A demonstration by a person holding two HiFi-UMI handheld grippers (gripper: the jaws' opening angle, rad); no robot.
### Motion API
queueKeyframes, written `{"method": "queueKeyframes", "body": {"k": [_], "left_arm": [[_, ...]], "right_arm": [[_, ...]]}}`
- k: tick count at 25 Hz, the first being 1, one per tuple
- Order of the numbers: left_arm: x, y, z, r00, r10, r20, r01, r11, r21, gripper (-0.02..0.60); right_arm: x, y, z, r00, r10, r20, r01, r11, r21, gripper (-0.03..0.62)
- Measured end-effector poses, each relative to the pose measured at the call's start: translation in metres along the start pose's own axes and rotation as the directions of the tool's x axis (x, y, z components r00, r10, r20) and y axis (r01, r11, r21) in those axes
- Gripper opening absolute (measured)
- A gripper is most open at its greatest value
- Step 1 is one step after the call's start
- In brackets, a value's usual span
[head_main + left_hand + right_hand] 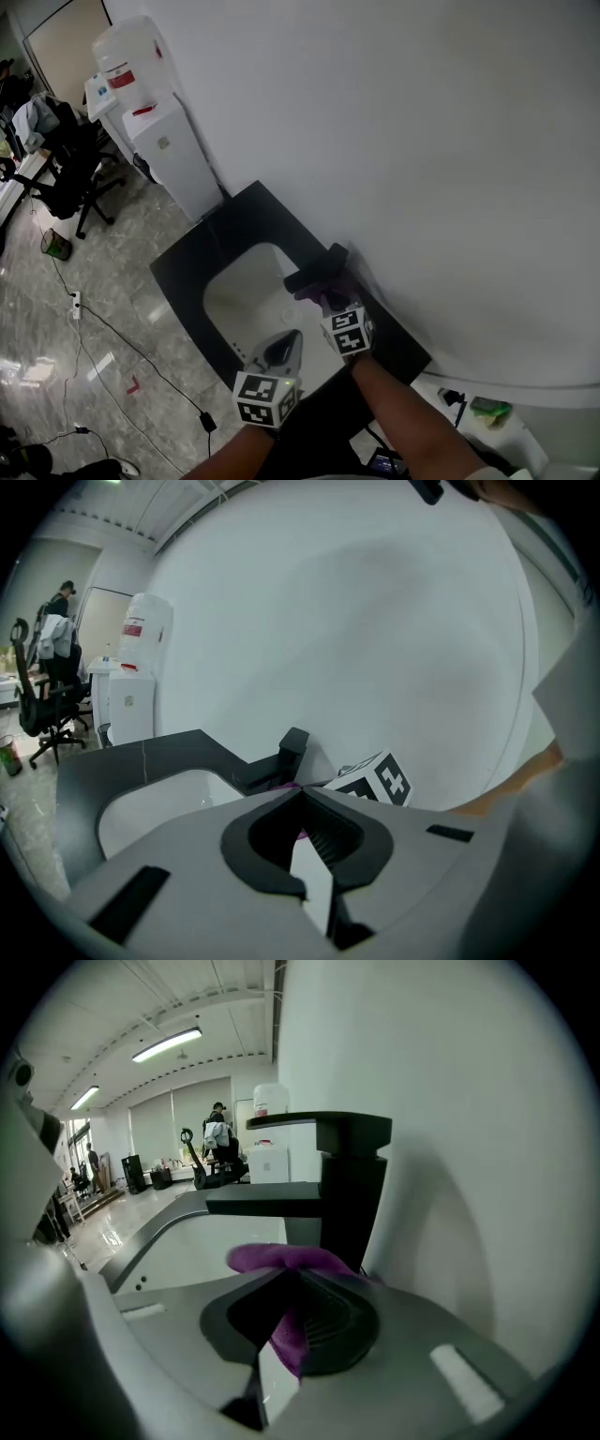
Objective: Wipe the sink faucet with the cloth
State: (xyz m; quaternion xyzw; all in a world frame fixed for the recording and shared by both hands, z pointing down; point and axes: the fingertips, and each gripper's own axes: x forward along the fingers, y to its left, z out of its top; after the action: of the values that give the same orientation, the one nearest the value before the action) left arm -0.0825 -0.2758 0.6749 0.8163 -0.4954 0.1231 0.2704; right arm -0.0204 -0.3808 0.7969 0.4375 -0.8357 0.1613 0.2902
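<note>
A black square faucet (pixel 317 269) (pixel 333 1185) (pixel 281 761) stands on the dark counter behind the white sink basin (pixel 246 298). My right gripper (pixel 330 302) (pixel 292 1279) is shut on a purple cloth (pixel 281 1262) (pixel 323 292), which is bunched right at the foot of the faucet column, just under the spout. My left gripper (pixel 281 345) (pixel 298 791) hangs over the near side of the basin, jaws together with nothing between them. A sliver of the purple cloth (pixel 284 786) shows past its tips.
A dark counter (pixel 187 262) surrounds the basin against a white wall. A white water dispenser (pixel 155 122) stands to the left on the floor. Office chairs (pixel 66 169) and cables (pixel 112 328) lie further left. Small items (pixel 487 410) sit on a white ledge at the right.
</note>
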Motion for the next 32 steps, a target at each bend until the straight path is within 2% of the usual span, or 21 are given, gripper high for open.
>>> {"method": "queueKeyframes", "body": {"k": [2, 6, 10, 14, 16, 18, 21, 24, 27, 32], "left_arm": [[-0.003, 0.001, 0.0, 1.0, 0.0, 0.003, 0.0, 1.0, 0.001, 0.005], [-0.013, 0.006, 0.009, 1.0, 0.006, 0.018, -0.006, 1.0, 0.002, 0.005], [-0.022, 0.007, 0.014, 1.0, 0.012, 0.027, -0.012, 1.0, 0.0, 0.005], [-0.025, 0.018, 0.013, 0.999, 0.031, 0.03, -0.03, 0.999, -0.014, 0.005], [-0.03, 0.022, 0.01, 0.999, 0.03, 0.03, -0.03, 0.999, -0.014, 0.005], [-0.034, 0.022, 0.015, 0.999, 0.027, 0.039, -0.027, 1.0, -0.007, 0.005], [-0.038, 0.018, 0.03, 0.998, 0.023, 0.062, -0.024, 1.0, 0.011, 0.005], [-0.039, 0.016, 0.04, 0.997, 0.019, 0.07, -0.021, 1.0, 0.019, 0.005], [-0.039, 0.015, 0.042, 0.997, 0.02, 0.07, -0.021, 1.0, 0.016, 0.005], [-0.035, 0.018, 0.031, 0.998, 0.022, 0.06, -0.023, 1.0, 0.011, 0.005]], "right_arm": [[-0.013, 0.007, 0.011, 0.999, -0.004, 0.045, 0.003, 1.0, 0.014, 0.031], [-0.039, 0.031, 0.059, 0.987, 0.0, 0.159, -0.003, 1.0, 0.018, 0.031], [-0.018, 0.054, 0.063, 0.992, 0.045, 0.117, -0.047, 0.999, 0.019, 0.031], [-0.006, 0.088, 0.043, 0.99, 0.133, 0.047, -0.133, 0.991, 0.001, 0.031], [-0.013, 0.097, 0.037, 0.987, 0.15, 0.058, -0.15, 0.989, -0.001, 0.031], [-0.028, 0.095, 0.052, 0.983, 0.145, 0.115, -0.146, 0.989, -0.003, 0.031], [-0.064, 0.065, 0.095, 0.97, 0.09, 0.225, -0.094, 0.996, 0.005, 0.031], [-0.082, 0.029, 0.12, 0.969, 0.03, 0.245, -0.038, 0.999, 0.03, 0.031], [-0.075, 0.019, 0.118, 0.974, 0.011, 0.227, -0.021, 0.999, 0.045, 0.031], [-0.069, 0.029, 0.11, 0.962, 0.007, 0.272, -0.027, 0.997, 0.067, 0.031]]}}
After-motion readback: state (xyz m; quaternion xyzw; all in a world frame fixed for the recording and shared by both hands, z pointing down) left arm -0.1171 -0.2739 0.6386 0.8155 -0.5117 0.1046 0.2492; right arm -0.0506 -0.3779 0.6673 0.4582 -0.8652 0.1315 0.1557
